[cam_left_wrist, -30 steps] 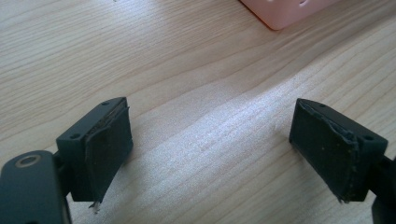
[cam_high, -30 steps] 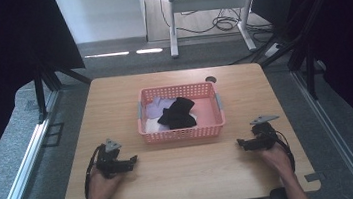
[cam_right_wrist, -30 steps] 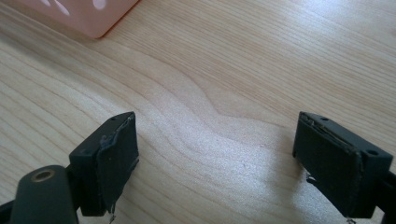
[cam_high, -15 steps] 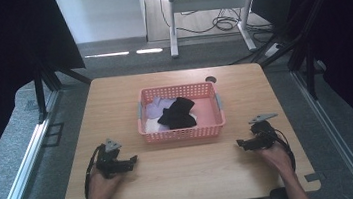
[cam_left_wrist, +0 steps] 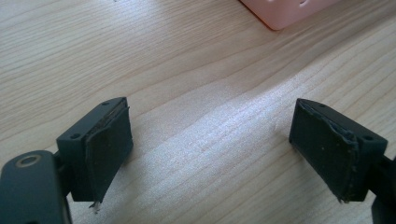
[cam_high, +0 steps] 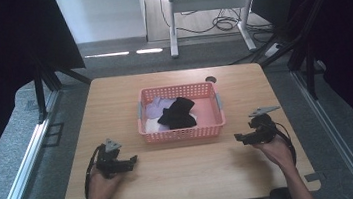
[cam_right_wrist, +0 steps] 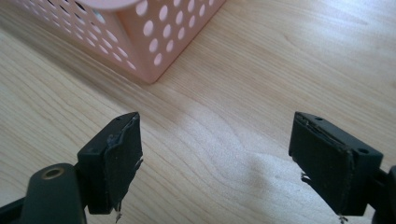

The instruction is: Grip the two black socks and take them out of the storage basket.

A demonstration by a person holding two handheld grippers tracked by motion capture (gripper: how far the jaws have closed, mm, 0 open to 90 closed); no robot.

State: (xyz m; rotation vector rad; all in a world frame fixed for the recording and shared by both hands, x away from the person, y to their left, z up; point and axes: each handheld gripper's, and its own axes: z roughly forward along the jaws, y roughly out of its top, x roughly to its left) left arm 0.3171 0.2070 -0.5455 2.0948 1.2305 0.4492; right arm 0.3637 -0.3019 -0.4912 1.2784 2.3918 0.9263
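In the high view, the left gripper [cam_high: 132, 160] and right gripper [cam_high: 239, 136] are held low, fingers apart and empty, flanking the pink basket [cam_high: 183, 133] of clothes [cam_high: 177, 113], seemingly readied for reaching in.

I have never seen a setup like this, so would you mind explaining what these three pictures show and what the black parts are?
There is no robot here: a person sits at a wooden table and holds a handheld two-jaw gripper in each hand. The high view looks down from above; the left gripper is at its left and the right gripper at its right. The other two pictures come from cameras riding on each gripper, looking along its black jaws. In the middle of the table stands a pink basket with a black cloth and pale cloths inside. Both grippers are open, low over bare wood beside the basket, and hold nothing.
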